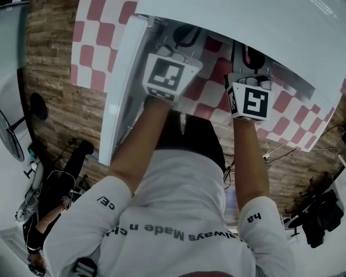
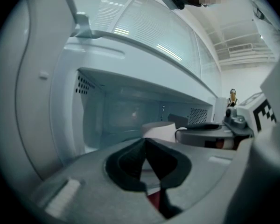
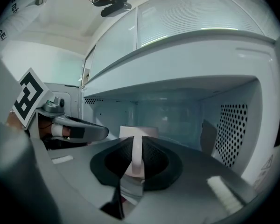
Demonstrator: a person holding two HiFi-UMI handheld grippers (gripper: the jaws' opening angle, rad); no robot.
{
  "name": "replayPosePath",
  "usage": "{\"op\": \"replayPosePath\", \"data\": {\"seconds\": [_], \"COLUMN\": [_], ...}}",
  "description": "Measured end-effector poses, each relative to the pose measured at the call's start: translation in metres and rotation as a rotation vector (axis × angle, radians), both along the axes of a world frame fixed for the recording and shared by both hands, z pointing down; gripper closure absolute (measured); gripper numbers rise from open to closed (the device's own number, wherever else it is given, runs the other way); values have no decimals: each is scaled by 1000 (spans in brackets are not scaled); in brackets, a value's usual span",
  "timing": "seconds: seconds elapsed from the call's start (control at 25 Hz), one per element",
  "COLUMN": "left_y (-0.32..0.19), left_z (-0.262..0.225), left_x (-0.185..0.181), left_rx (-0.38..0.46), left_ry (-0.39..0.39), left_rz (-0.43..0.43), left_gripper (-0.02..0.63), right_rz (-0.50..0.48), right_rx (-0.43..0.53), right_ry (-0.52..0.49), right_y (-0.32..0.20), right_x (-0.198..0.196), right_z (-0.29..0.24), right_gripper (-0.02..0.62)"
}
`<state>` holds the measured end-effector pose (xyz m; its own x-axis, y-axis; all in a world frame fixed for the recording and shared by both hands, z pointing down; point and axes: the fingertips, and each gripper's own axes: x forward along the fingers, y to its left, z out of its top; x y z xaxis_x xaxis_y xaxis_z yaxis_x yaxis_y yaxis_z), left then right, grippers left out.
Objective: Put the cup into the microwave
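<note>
Your right gripper (image 3: 136, 149) has its jaws pressed onto the thin white handle (image 3: 136, 164) of the cup (image 3: 129, 132), with only the width of that handle between them. The cup sits upright just beyond the jaw tips, inside the open front of the microwave (image 1: 248, 22). The perforated side wall (image 3: 233, 129) is to its right and the back wall is farther in. You cannot tell from these views whether the cup's base touches the cavity floor.

Your left gripper (image 2: 144, 143) has its jaws brought together until the tips meet, and it holds nothing. It hangs just left of the right gripper, at the near edge of the cavity, and points in toward the cup.

From the head view, both marker cubes show at the microwave's front, with the jaws tucked under its white top. The door (image 1: 120, 97) is swung open on the left. The microwave stands on a red-and-white checked cloth (image 1: 95, 39).
</note>
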<state>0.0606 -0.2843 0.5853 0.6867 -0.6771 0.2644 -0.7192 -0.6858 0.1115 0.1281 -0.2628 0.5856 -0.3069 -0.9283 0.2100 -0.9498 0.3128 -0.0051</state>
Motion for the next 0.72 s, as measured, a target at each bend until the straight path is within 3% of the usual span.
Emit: {"op": "replayPosePath", "data": {"seconds": [0.36, 0.72], "left_y": [1, 17], "left_z": [5, 4], "left_x": [0, 0], "left_rx": [-12, -38], "left_ry": [-8, -21], "left_rz": [6, 24], "left_gripper": [603, 603], "right_rz": [-12, -19], "right_rx": [-2, -83], "right_ry": [11, 18], "right_y": [-1, 10], "right_x": [-1, 1], "right_z": [6, 27], "right_gripper": [548, 545]}}
